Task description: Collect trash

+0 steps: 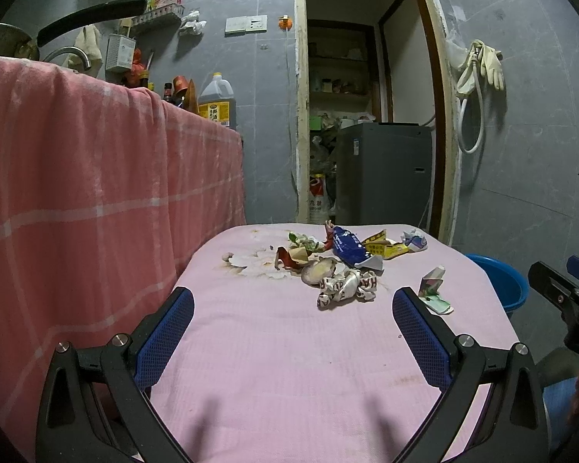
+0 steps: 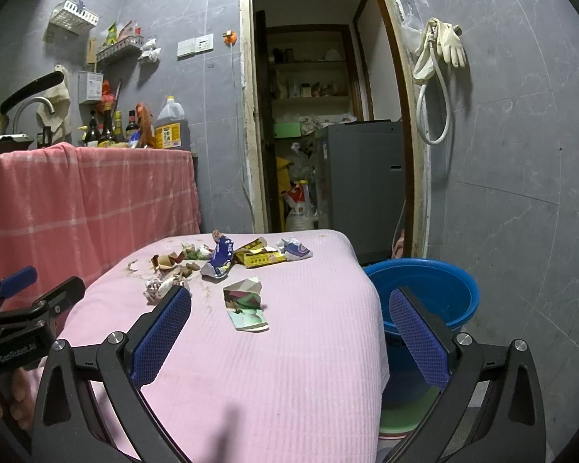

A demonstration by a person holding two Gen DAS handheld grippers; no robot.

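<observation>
pink cloth (image 2: 289, 366) over a low table, with trash heaped at the far end: blue wrapper (image 2: 220, 256), yellow box (image 2: 259, 256), white crumpled wrapper (image 1: 347, 287), brown scraps, maybe peel. green and white carton (image 2: 247, 305) lying apart, nearer, on the side by the blue bucket (image 2: 436, 293). bucket down on the floor, just beside the table. left gripper (image 1: 293, 305) spread wide, holding nothing. right gripper (image 2: 289, 305) spread wide too, nothing between the pads, carton just ahead.

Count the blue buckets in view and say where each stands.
1. The blue bucket stands on the floor beside the pink-covered table, at its right edge; its lower part is hidden behind the table.
</observation>
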